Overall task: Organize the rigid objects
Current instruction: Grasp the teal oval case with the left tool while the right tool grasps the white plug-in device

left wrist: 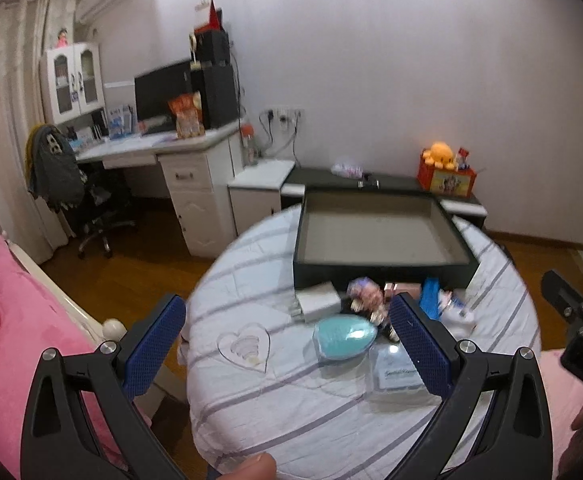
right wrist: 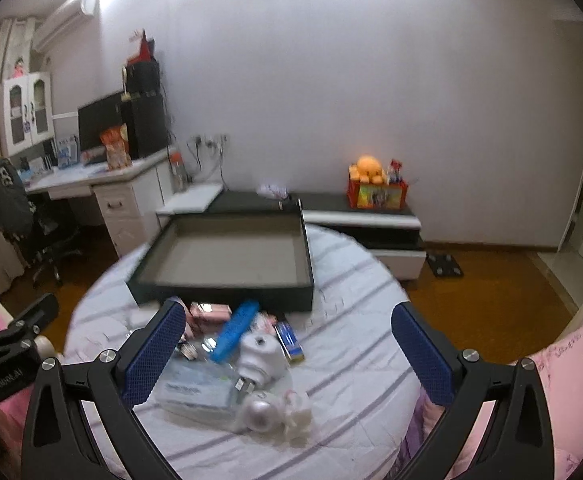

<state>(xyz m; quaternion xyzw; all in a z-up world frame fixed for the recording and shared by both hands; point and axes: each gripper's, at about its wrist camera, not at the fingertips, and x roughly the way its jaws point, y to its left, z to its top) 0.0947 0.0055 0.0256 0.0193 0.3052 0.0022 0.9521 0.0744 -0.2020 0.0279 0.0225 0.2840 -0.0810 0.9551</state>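
Note:
A dark shallow box (left wrist: 379,270) with a grey bottom stands empty at the far side of a round table with a striped cloth (left wrist: 259,400). In front of it lie small objects: a grey charger (left wrist: 317,302), a teal oval case (left wrist: 345,338), a small figurine (left wrist: 367,300), a clear flat pack (left wrist: 397,376). The right wrist view shows the box (right wrist: 227,292), a blue case (right wrist: 235,330), a white round item (right wrist: 261,354), a pink box (right wrist: 211,313) and a white toy (right wrist: 275,412). My left gripper (left wrist: 287,340) and right gripper (right wrist: 287,344) are open and empty above the pile.
A pink bed (left wrist: 15,340) lies left of the table. A white desk (left wrist: 151,148) with a monitor and an office chair (left wrist: 75,200) stand at the back left. A low cabinet (right wrist: 355,220) with a red box and orange plush (right wrist: 375,188) stands along the far wall.

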